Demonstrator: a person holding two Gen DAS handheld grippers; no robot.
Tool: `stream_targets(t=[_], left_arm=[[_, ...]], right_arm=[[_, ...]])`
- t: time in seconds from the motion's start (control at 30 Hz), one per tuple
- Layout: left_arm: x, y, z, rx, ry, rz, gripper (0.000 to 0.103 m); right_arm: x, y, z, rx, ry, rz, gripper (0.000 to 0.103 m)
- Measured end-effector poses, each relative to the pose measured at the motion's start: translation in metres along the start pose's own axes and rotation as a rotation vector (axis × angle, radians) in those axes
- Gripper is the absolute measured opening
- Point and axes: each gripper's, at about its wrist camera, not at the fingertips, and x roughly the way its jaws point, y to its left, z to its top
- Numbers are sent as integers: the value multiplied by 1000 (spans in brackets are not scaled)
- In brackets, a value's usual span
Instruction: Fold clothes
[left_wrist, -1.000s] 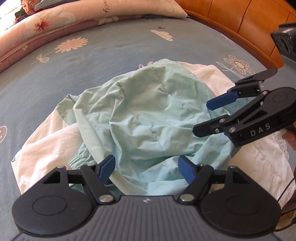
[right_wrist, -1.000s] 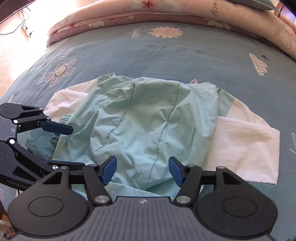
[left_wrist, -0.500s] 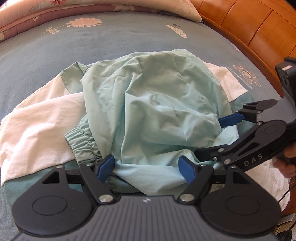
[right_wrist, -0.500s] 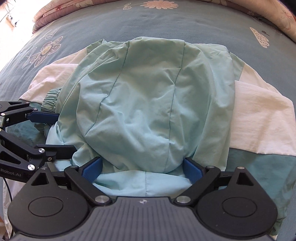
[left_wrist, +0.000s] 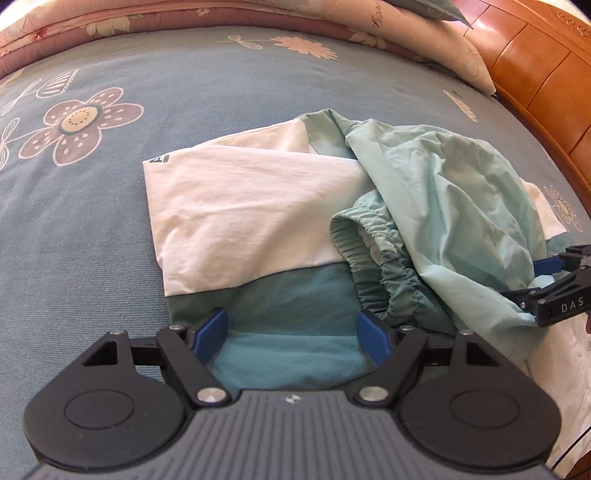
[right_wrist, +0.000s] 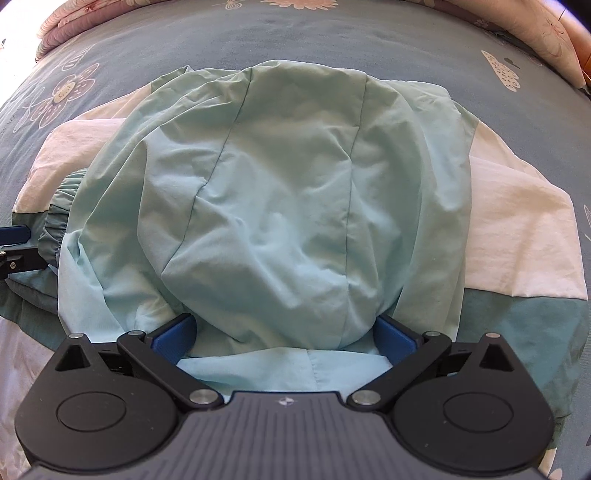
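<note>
While both grippers, L (left_wrist: 295, 332) & R (right_wrist: 286, 334), gape over the jacket (right_wrist: 277, 192), I'd pinch its near hem evenly.

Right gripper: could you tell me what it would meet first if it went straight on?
Probably the puffed pale mint hood of the jacket, already bulging between the open right gripper.

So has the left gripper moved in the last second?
Yes. The left gripper has swung left across the jacket: the pale hood that filled its view now sits right, with the white panel ahead.
</note>
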Motion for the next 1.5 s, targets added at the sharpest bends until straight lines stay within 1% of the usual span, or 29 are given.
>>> stream_targets(t=[0.17, 0.27, 0.47, 0.57, 0.67, 0.77, 0.83, 0.9, 1.03, 1.13, 1.2, 1.3, 1.4, 1.5], left_arm=[[-11, -7, -2, 7, -4, 2, 77], [-19, -13, -4, 7, -6, 3, 78], [-33, -24, -7, 9, -10, 4, 76], [-41, -30, -9, 9, -11, 5, 77], [-45, -49, -11, 91, -10, 7, 77], [-49, -69, -13, 175, -8, 9, 76], [-53, -85, -25, 209, 0, -22, 76], [-52, -99, -42, 235, 50, -48, 77], [-48, -120, -93, 307, 139, -46, 77], [-50, -127, -132, 333, 194, -19, 76], [-55, -130, -158, 379, 217, 25, 76], [-69, -132, -188, 431, 254, 53, 79], [-77, -125, -198, 425, 319, 88, 80], [-85, -119, -208, 419, 384, 123, 80]], right_arm=[[0, 0, -1, -9, -3, 3, 103], [-1, 0, -2, -15, -4, 5, 103], [-1, -1, -3, -26, -7, 9, 103], [-5, -2, -2, -26, -8, 20, 103], [-24, -8, -3, -13, -53, 62, 103], [-47, -14, -12, -34, -95, 98, 103], [-60, -15, -19, -81, -112, 126, 103], [-71, -17, -29, -136, -123, 144, 103], [-78, -19, -56, -230, -87, 144, 103], [-77, -24, -75, -238, -59, 152, 103], [-75, -26, -84, -230, -40, 162, 103], [-72, -26, -90, -223, -29, 179, 103], [-71, -26, -90, -228, -21, 204, 103], [-69, -23, -89, -260, -14, 211, 103]])
